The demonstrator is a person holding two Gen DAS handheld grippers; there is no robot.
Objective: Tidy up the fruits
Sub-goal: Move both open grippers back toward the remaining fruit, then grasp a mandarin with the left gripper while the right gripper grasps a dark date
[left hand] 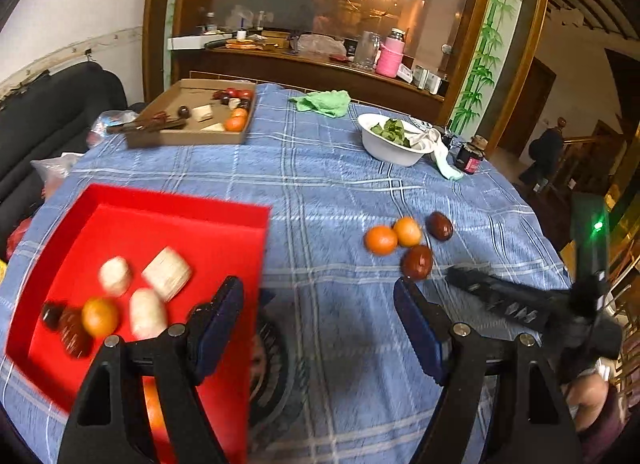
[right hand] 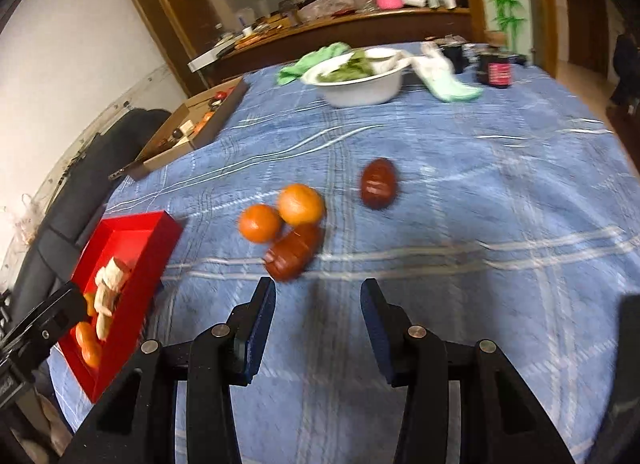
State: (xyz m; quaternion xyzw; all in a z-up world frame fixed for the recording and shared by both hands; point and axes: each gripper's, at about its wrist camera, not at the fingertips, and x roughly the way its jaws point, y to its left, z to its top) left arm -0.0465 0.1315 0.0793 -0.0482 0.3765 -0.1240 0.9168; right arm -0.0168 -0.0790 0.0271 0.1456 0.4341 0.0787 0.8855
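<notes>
Two oranges (left hand: 381, 240) (left hand: 407, 231) and two dark red jujube-like fruits (left hand: 417, 262) (left hand: 439, 226) lie together on the blue checked tablecloth; the right wrist view shows them too, with an orange (right hand: 260, 223) and a red fruit (right hand: 294, 251) nearest. A red tray (left hand: 176, 212) at the left holds an orange (left hand: 100, 316), dark fruits and three pale pieces (left hand: 167, 273). My left gripper (left hand: 319, 288) is open and empty, its left finger over the tray's right edge. My right gripper (right hand: 318, 289) is open and empty, just short of the nearest red fruit.
A cardboard box (left hand: 192, 138) with assorted fruits sits at the far left. A white bowl of greens (left hand: 394, 140), a green cloth (left hand: 324, 102), a white cloth and a dark jar (left hand: 471, 158) stand at the far side. A dark sofa (left hand: 48, 116) lies left of the table.
</notes>
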